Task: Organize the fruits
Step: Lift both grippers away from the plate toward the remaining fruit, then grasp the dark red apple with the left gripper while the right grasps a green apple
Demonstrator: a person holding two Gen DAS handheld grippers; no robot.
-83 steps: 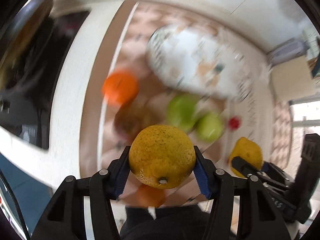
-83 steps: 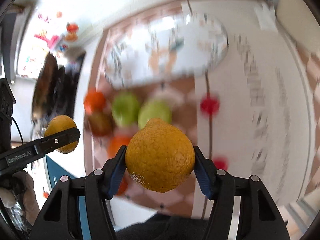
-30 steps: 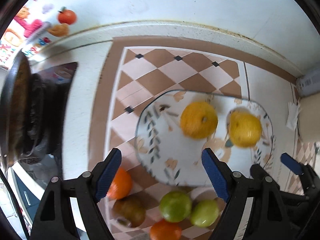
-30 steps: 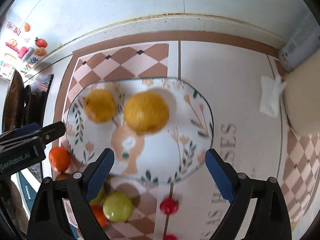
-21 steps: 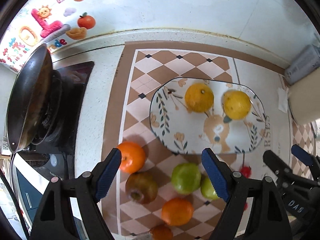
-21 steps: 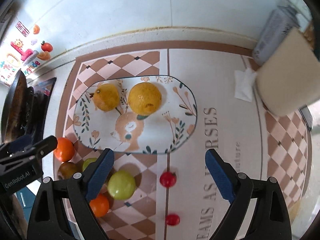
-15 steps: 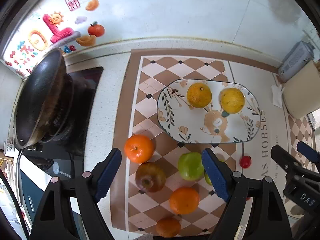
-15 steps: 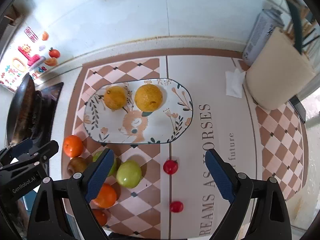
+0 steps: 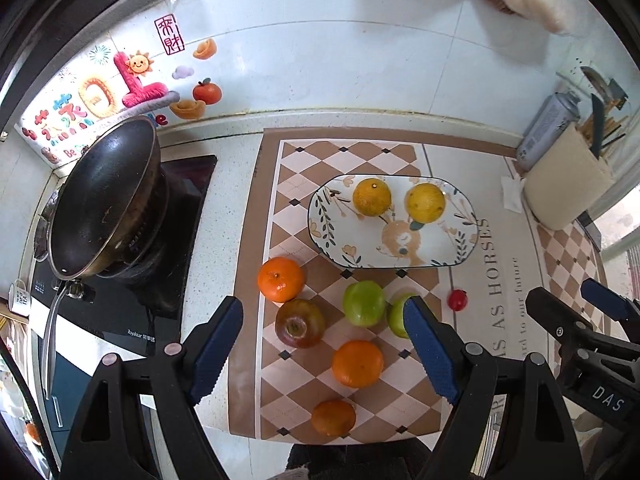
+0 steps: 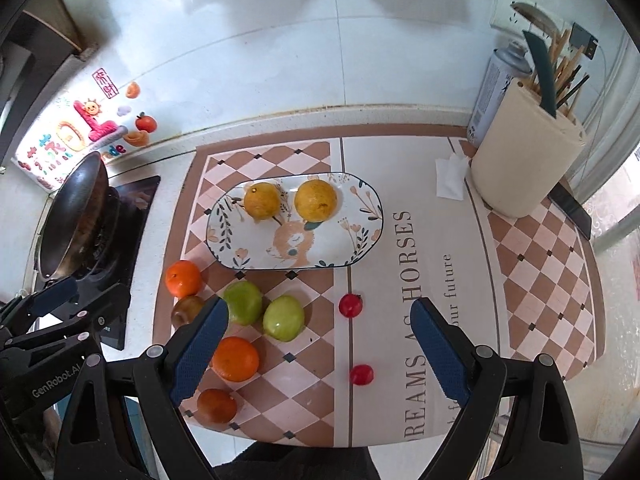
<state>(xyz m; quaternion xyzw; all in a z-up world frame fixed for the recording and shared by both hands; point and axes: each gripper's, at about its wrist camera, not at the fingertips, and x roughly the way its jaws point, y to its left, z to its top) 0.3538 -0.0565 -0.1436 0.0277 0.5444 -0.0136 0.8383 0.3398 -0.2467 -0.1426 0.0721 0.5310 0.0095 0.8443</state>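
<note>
Left wrist view: the left hand-held gripper (image 9: 324,344) gapes wide and empty at the bottom of the frame. Two yellow citrus fruits (image 9: 372,197) sit side by side on the oval plate (image 9: 440,256) at centre; oranges (image 9: 280,279) and green fruits (image 9: 364,303) lie below it on the checked mat (image 9: 304,160).

Right wrist view: the right hand-held gripper (image 10: 320,348) also stands wide, holding nothing, with two small red fruits (image 10: 351,305) between its blue pads (image 10: 438,354).

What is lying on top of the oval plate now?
Two yellow citrus fruits lie side by side on the far half of the plate. The near half is bare, showing a printed rabbit. The print beneath the fruits is covered.
</note>
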